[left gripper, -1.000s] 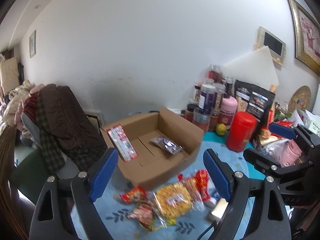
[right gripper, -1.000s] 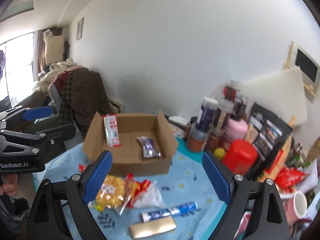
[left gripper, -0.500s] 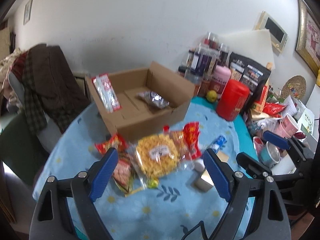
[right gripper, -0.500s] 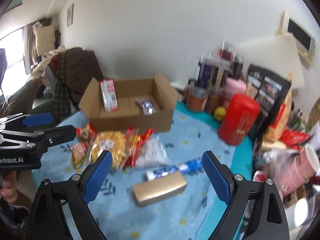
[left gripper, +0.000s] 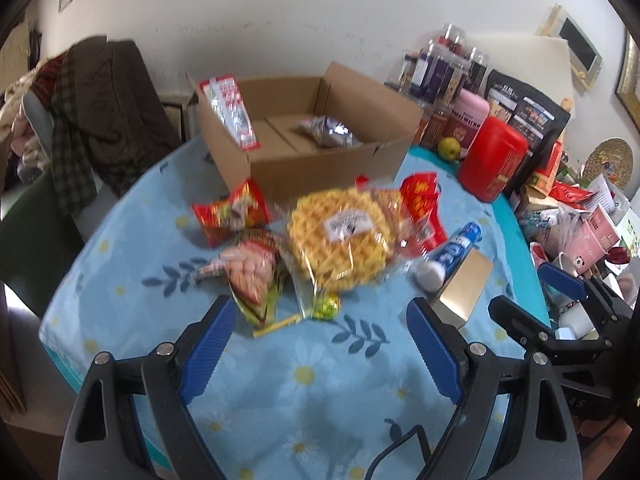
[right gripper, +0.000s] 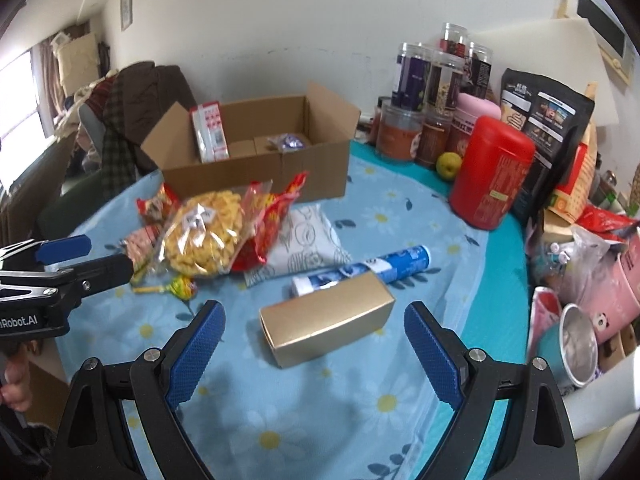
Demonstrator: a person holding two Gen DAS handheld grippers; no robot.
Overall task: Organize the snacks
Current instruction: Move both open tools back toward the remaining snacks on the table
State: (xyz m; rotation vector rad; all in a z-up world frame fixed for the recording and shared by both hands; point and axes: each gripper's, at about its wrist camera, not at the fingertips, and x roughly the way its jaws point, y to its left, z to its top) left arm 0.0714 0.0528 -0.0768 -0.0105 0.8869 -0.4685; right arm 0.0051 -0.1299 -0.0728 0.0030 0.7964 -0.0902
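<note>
Both tongs gape wide, empty: left gripper (left gripper: 316,344), right gripper (right gripper: 314,338). Only the right view shows the white pouch (right gripper: 306,240) beside the gold box (right gripper: 326,318).

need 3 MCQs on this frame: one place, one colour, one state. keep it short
1. Where is the gold box?
A. inside the cardboard box
B. on the tablecloth, in front of the right hand-held gripper
C. on top of the red canister

2. What colour is the big canister near the jars?
A. red
B. green
C. white

3. State of the right hand-held gripper?
A. shut on the gold box
B. shut on the blue tube
C. open, holding nothing

Key: 1 B, it lies on the blue floral tablecloth between the pads' line of sight; 2 A, its body is plainly red; 3 C, both blue pads stand wide apart and touch nothing.
</note>
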